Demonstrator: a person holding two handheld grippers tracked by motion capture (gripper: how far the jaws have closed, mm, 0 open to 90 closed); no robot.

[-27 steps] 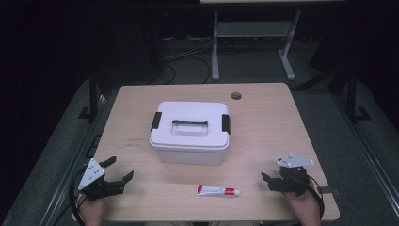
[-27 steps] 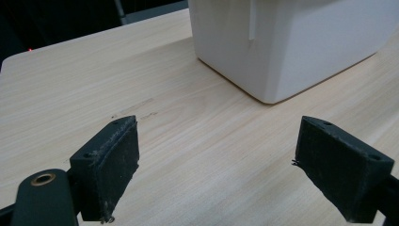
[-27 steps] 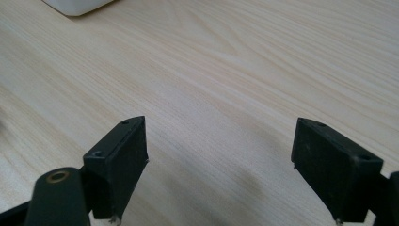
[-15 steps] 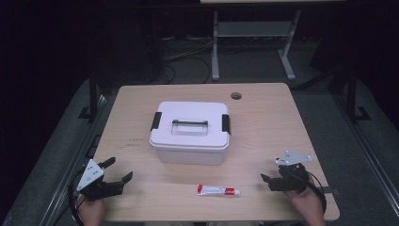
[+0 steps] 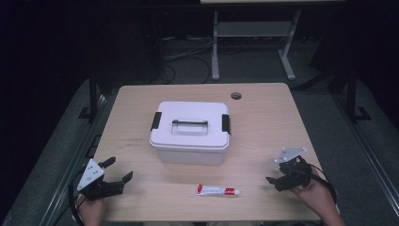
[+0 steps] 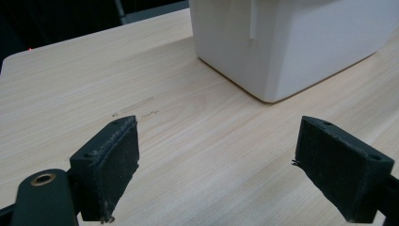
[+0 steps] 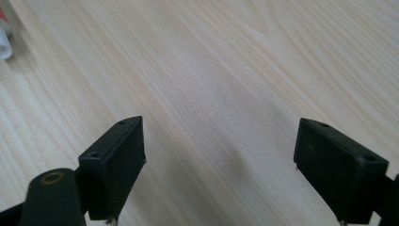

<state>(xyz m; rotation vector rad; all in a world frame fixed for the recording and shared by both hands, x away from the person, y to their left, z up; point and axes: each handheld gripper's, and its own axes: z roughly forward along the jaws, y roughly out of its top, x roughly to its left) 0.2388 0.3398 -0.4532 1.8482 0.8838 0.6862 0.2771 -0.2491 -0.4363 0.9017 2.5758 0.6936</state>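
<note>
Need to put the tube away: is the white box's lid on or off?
On: the lid sits flat on the box.

Left gripper (image 5: 115,176) and right gripper (image 5: 277,181) held low, apart, jaws spread wide, holding nothing
</note>
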